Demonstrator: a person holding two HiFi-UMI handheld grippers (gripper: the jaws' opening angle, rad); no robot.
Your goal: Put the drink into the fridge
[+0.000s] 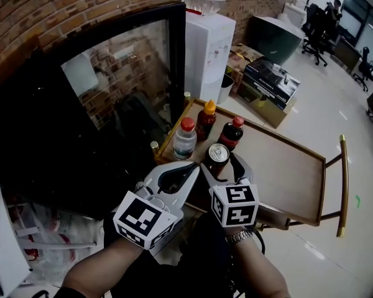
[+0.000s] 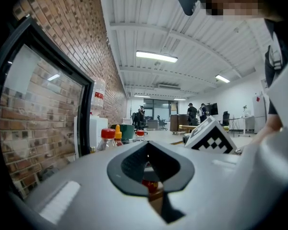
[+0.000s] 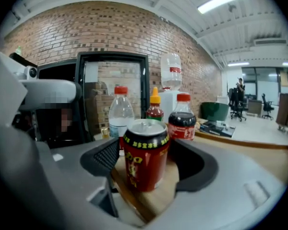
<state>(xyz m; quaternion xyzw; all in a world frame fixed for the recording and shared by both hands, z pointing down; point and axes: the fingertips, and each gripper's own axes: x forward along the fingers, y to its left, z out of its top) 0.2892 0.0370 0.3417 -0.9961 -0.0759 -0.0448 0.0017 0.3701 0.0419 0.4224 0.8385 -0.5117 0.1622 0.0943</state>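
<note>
The left gripper and right gripper are moulded in pale grey and lined with black ribbed pads. White cubes printed with black square markers are mounted on both. A metal watch is worn.

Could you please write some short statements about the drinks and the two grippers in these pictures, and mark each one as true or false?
1. The red can stands between the open jaws of the right gripper. True.
2. The can lies on its side. False: it stands upright on the wooden table.
3. The left gripper holds the clear bottle. False: its jaws are together with nothing between them, and the bottle stands free on the table.
4. In the right gripper view, the orange-capped bottle stands between the clear bottle and the cola bottle. True.
5. All three bottles have red caps. False: one cap is orange.
</note>
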